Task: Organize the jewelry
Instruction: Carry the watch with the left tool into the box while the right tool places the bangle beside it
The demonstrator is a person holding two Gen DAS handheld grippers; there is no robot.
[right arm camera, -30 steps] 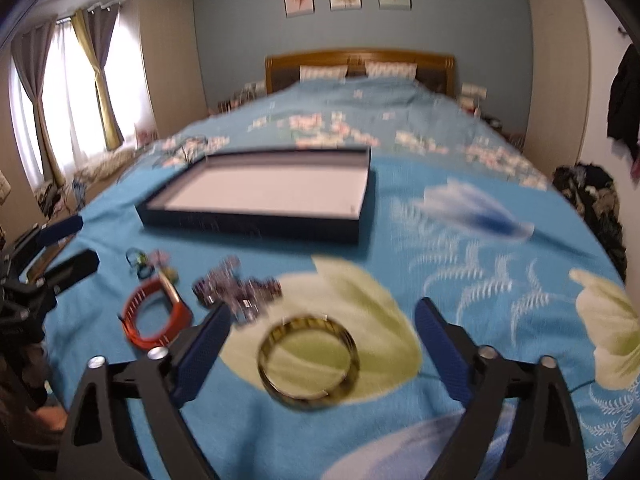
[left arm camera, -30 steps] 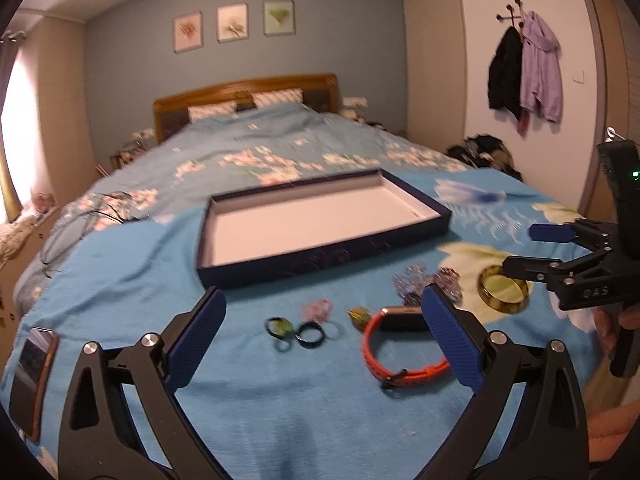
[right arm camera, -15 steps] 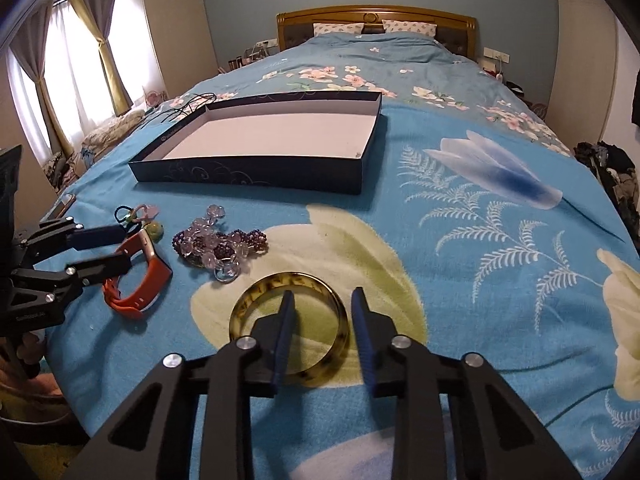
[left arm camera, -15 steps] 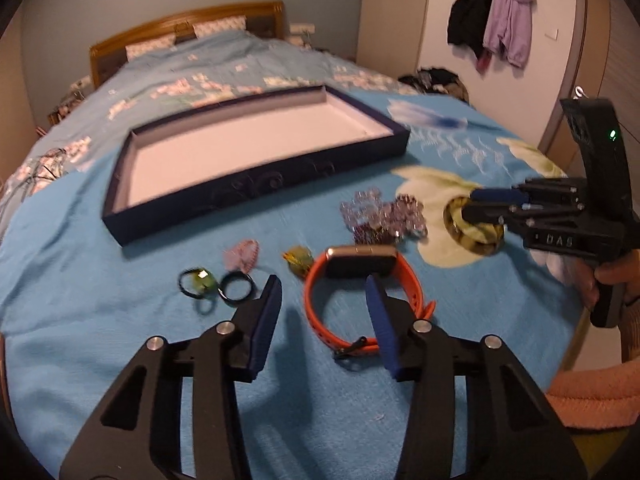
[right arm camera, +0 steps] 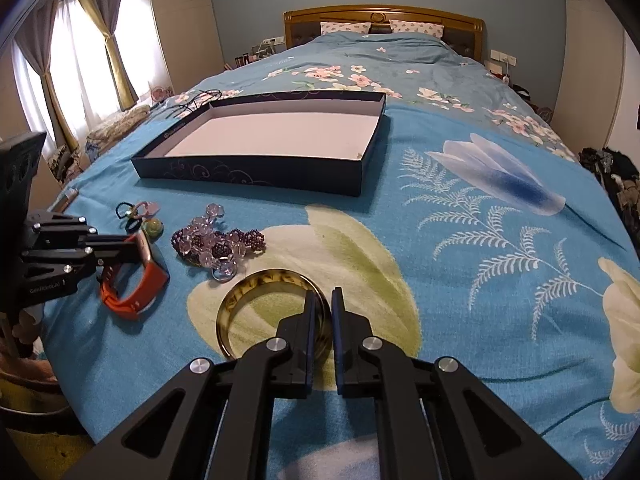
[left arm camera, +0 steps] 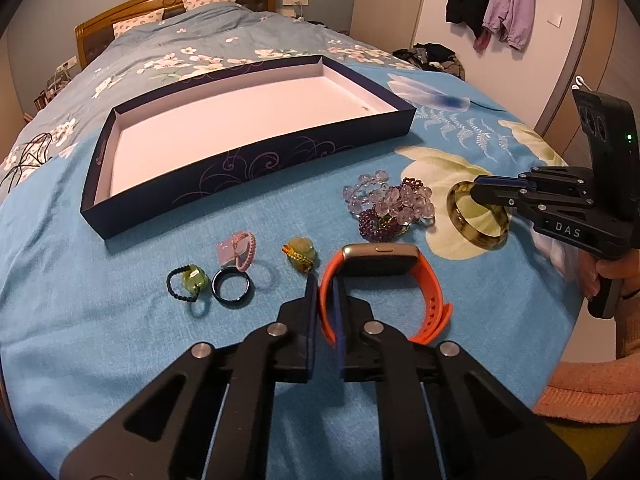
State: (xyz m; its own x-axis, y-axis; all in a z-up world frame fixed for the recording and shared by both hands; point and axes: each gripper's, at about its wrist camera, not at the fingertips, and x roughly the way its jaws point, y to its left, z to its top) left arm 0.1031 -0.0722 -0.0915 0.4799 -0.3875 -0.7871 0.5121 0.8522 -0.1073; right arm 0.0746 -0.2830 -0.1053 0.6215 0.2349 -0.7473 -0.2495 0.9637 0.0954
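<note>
Left wrist: navy box [left arm camera: 256,156] — apparently empty, white floor bare.

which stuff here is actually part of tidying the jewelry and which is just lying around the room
Part of the job:
- navy box, empty
- orange watch, in the left tool
- amber bangle, in the right tool
- bead bracelets
- small rings and charms

Just lying about:
- jackets on the wall hook
- pillows
- curtains
</note>
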